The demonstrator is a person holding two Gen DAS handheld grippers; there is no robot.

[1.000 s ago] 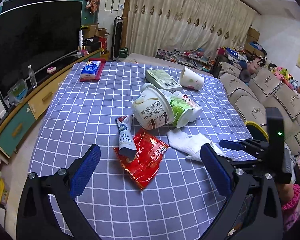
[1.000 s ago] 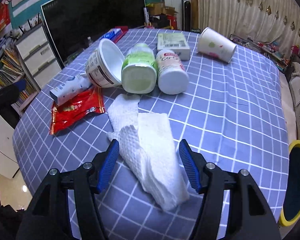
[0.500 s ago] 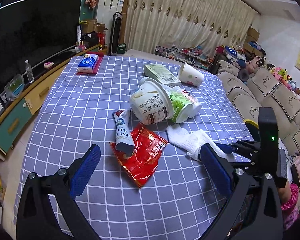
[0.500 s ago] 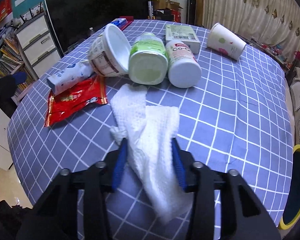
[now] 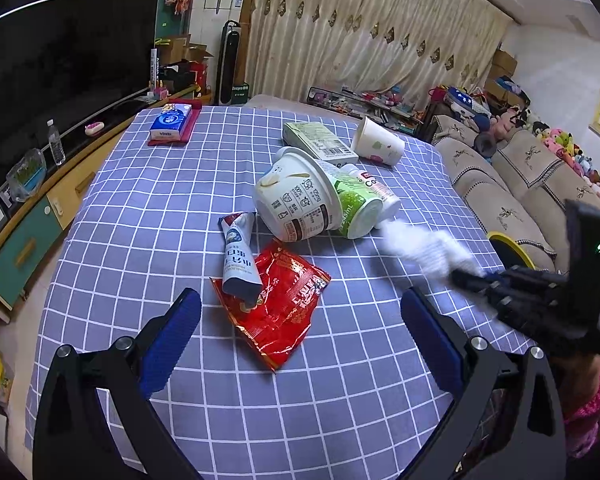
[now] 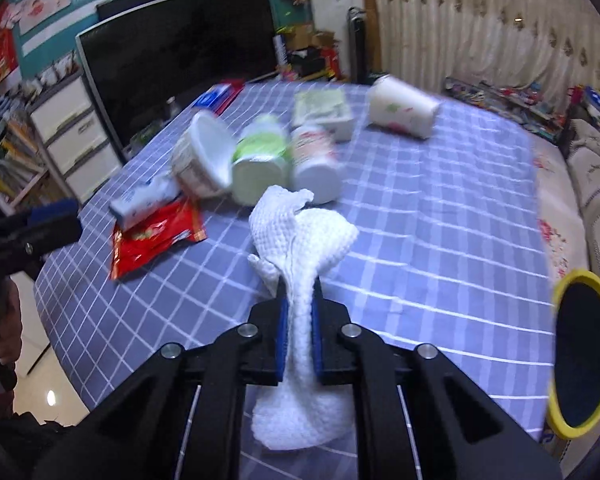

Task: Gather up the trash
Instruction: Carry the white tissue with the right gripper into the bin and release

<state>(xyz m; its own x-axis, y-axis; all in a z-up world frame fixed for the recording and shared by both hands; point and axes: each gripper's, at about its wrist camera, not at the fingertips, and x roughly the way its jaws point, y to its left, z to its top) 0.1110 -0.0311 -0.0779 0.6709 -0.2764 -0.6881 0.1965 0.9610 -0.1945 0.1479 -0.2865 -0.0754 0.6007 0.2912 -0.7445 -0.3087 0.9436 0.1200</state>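
While the right gripper (image 6: 298,312) has its jaws pinched tight on the paper towel (image 6: 300,236), towel's long axis running fwd along the fingers w/ both ends hanging free, left gripper (image 5: 300,336) hovers wide open, holding nothing. Red wrapper (image 5: 276,300) lies btwn and just ahead of its fingers, nearer than the tube (image 5: 238,256); tub (image 5: 296,196) farther.
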